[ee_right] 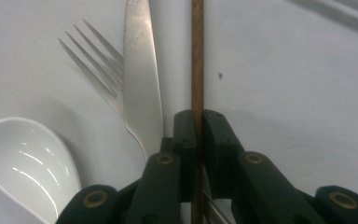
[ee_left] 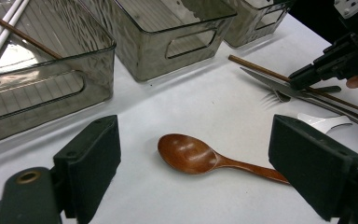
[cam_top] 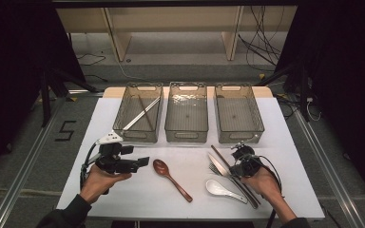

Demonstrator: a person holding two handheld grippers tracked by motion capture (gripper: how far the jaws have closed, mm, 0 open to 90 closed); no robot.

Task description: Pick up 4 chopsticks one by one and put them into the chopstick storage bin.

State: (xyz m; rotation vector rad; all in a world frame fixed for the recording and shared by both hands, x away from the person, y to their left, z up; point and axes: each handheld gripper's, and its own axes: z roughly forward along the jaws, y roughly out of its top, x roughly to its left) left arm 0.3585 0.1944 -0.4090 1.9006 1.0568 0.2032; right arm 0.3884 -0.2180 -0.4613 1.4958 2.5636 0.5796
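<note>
In the right gripper view the right gripper [ee_right: 197, 135] has its two black jaws pressed together on a brown wooden chopstick [ee_right: 197, 56], which runs straight up the middle of the frame from between the pads to the top edge, lying on the white table [ee_right: 284, 70]. Just left of the chopstick lies a steel knife [ee_right: 142, 79], with a fork [ee_right: 98, 60] partly under its left side, and a white ceramic spoon [ee_right: 28, 163] sits in the lower left corner. In the high view the same gripper [cam_top: 235, 159] sits at lower right of centre, pinching the chopstick [cam_top: 217, 152] near the middle of its length, below the rightmost of three clear bins [cam_top: 239, 113]. The left gripper [cam_top: 142, 161] is at lower left of that view, its jaws spread wide and holding nothing; in the left gripper view a brown wooden spoon [ee_left: 200, 158] lies on the table between and beyond its pads, untouched.
</note>
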